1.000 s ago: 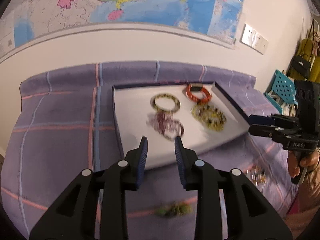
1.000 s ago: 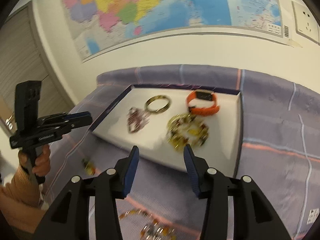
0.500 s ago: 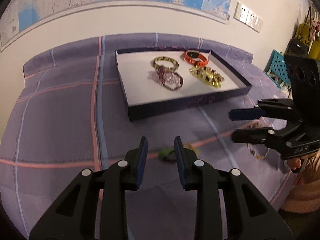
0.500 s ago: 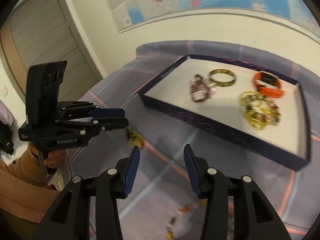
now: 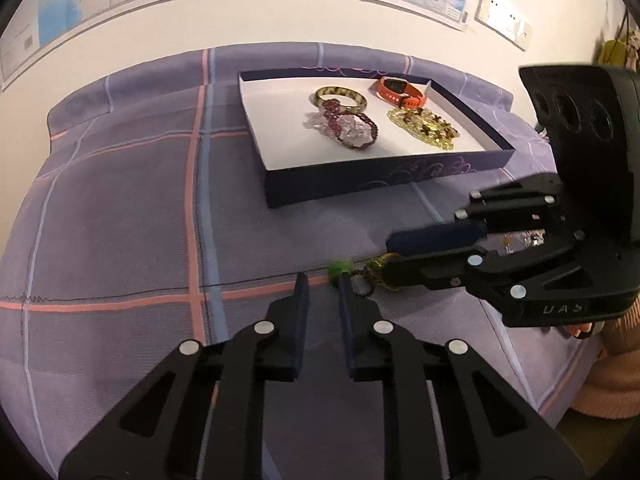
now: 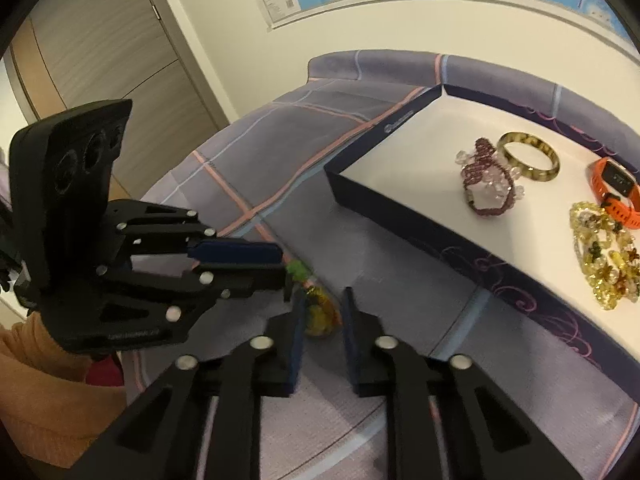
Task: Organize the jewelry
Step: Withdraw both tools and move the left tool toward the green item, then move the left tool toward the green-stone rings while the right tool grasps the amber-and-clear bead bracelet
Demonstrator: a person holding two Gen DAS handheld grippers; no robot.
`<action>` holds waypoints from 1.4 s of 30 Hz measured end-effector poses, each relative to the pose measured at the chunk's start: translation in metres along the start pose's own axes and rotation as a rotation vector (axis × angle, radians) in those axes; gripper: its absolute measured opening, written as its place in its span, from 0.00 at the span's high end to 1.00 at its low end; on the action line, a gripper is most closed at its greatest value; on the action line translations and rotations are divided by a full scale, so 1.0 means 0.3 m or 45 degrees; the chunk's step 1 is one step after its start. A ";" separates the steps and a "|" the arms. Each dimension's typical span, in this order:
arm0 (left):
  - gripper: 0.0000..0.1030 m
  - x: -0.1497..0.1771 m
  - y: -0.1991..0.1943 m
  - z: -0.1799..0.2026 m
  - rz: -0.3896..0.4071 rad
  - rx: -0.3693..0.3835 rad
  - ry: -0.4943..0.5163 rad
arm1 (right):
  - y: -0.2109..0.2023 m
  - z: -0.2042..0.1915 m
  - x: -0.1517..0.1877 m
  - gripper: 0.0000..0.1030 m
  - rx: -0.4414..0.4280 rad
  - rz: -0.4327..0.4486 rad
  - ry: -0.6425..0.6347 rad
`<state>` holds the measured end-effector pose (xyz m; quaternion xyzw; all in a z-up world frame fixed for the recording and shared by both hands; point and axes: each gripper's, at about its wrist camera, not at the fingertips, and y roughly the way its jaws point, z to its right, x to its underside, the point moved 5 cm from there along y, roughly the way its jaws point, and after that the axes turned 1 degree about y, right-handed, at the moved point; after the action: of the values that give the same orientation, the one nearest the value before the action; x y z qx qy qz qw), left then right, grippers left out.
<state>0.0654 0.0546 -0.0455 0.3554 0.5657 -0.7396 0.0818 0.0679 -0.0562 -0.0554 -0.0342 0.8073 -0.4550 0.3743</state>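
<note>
A green and yellow beaded bracelet (image 5: 362,271) lies on the purple checked cloth in front of the dark blue tray (image 5: 360,184). It also shows in the right wrist view (image 6: 316,304). My left gripper (image 5: 323,292) is open, its tips just short of the bracelet's green end. My right gripper (image 6: 320,308) is open, with its fingers on either side of the bracelet; it enters the left wrist view (image 5: 394,256) from the right. The tray (image 6: 420,232) holds a maroon bead bracelet (image 5: 348,130), a tortoise bangle (image 5: 340,96), an orange watch (image 5: 400,92) and a yellow bead bracelet (image 5: 424,128).
The purple checked cloth (image 5: 120,208) covers the table, which stands against a white wall with a map. A clear-bead piece (image 5: 524,238) shows behind the right gripper's frame. A wooden door (image 6: 100,52) is at the left in the right wrist view.
Both grippers have moved down from over the tray and closed in on the green and yellow bracelet from opposite sides. The tray's contents have not moved.
</note>
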 end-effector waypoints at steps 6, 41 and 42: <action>0.88 0.000 -0.004 -0.011 0.006 -0.013 -0.023 | -0.030 0.027 0.037 0.91 0.007 0.005 0.012; 0.75 0.008 -0.012 0.252 0.056 0.168 0.187 | -0.335 0.295 0.220 0.68 0.174 0.223 0.390; 0.73 0.006 -0.004 0.257 0.053 0.158 0.192 | -0.362 0.305 0.241 0.62 0.216 0.231 0.393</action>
<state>0.0302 -0.0134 -0.0374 0.4261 0.5158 -0.7425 0.0321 0.0432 -0.2130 -0.0421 0.1404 0.8137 -0.4857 0.2870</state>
